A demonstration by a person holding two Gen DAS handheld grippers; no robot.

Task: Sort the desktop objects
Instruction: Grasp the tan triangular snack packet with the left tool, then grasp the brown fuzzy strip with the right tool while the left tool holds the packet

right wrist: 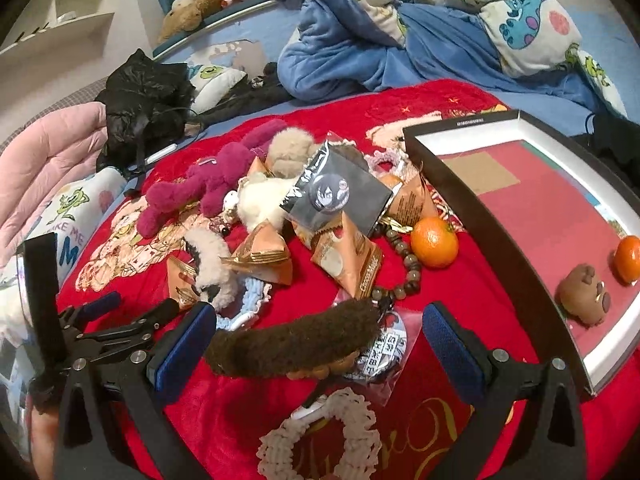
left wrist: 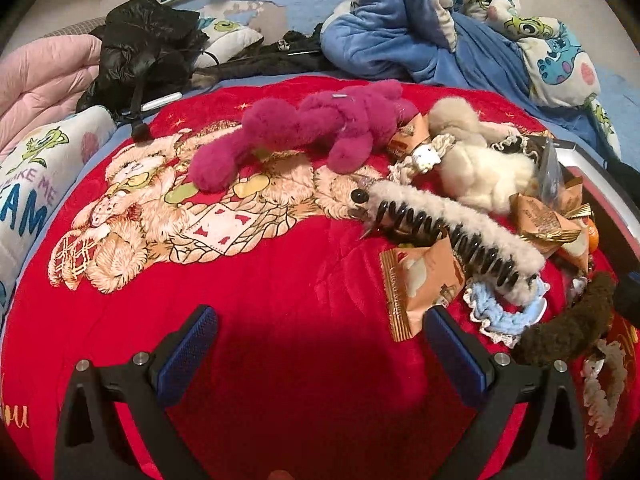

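My right gripper (right wrist: 320, 340) is open, and a brown fuzzy hair clip (right wrist: 296, 344) lies on the red blanket between its blue pads (right wrist: 188, 344), touching neither. A mandarin (right wrist: 434, 242), a bead bracelet (right wrist: 408, 276), orange snack packets (right wrist: 348, 260) and a badge packet (right wrist: 340, 192) lie just beyond. The black-rimmed box (right wrist: 480, 216) on the right holds a second mandarin (right wrist: 628, 258) and a brown toy (right wrist: 584, 298). My left gripper (left wrist: 320, 344) is open over bare blanket, left of a snack packet (left wrist: 420, 284), a beige fuzzy hair claw (left wrist: 460, 232) and a blue scrunchie (left wrist: 504, 312).
A magenta plush (left wrist: 316, 128) and a cream plush (left wrist: 480, 172) lie further back in the pile. A cream scrunchie (right wrist: 320, 436) sits under my right gripper. Black clothing (left wrist: 148, 44), a pink quilt (left wrist: 44, 76) and a blue duvet (left wrist: 400, 32) border the blanket.
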